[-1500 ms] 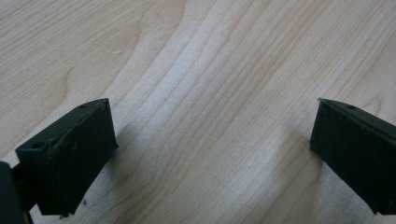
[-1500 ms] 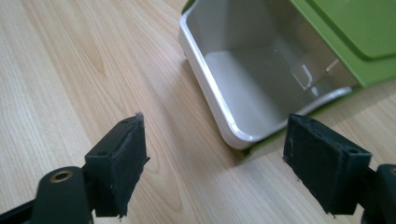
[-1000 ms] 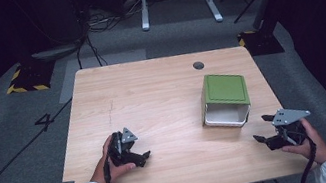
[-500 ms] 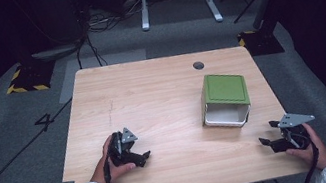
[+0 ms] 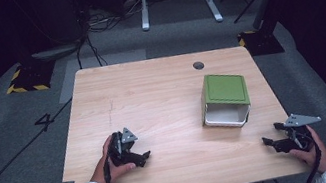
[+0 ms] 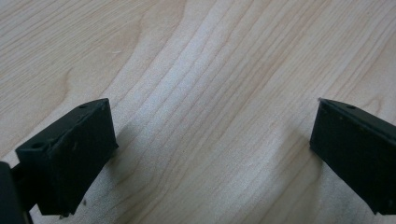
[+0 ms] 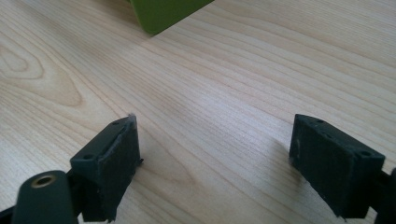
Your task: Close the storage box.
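Green-lidded box (image 5: 225, 95) with a white base, set on the right half of the tabletop (image 5: 151, 93), its open white front facing the near edge. Long axis hard to call; roughly square from above.

Left hand-held gripper (image 5: 133, 152) low on the wood near the front-left, jaws spread wide with bare grain between them in the left gripper view, pinching nothing. Box well apart from it, off to the right and farther back.

Right hand-held gripper (image 5: 274, 143) at the near right corner, jaws likewise spread and empty, pointed left along the front edge. Box just forward and left of it, a green corner (image 7: 163, 14) visible at the top of the right gripper view. Nearer by a clear margin: the right hand. Likely approach: forward and slightly inward toward the open front.
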`<state>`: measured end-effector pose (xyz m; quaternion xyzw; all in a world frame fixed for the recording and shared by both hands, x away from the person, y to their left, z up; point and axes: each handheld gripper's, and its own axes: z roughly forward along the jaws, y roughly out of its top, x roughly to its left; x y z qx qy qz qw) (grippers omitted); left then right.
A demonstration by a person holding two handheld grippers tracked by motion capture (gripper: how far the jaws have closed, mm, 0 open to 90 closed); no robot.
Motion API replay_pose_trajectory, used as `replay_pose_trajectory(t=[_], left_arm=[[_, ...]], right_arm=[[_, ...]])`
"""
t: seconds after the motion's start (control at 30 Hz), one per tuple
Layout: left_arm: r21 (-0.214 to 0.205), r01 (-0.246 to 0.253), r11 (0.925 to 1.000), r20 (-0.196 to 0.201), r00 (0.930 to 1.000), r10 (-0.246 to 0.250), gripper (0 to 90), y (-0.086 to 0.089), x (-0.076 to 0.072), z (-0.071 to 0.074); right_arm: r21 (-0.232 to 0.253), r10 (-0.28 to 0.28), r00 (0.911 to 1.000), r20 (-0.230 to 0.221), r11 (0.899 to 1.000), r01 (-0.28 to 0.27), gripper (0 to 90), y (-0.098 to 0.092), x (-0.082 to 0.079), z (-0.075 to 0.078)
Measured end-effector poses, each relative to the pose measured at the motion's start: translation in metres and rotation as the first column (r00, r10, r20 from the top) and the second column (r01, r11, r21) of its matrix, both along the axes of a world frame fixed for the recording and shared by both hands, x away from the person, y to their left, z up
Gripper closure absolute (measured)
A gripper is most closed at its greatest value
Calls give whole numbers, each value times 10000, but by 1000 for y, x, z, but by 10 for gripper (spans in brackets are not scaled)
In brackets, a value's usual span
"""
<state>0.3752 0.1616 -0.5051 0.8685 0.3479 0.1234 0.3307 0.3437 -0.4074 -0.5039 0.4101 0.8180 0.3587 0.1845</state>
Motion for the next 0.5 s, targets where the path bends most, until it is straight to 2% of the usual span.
replay_pose_trajectory(t=[0.5], left_arm=[[14,37,10000,24,10000,-37,5,0,0,0]], right_arm=[[-4,-53,10000,14,10000,53,155,2,0,0]])
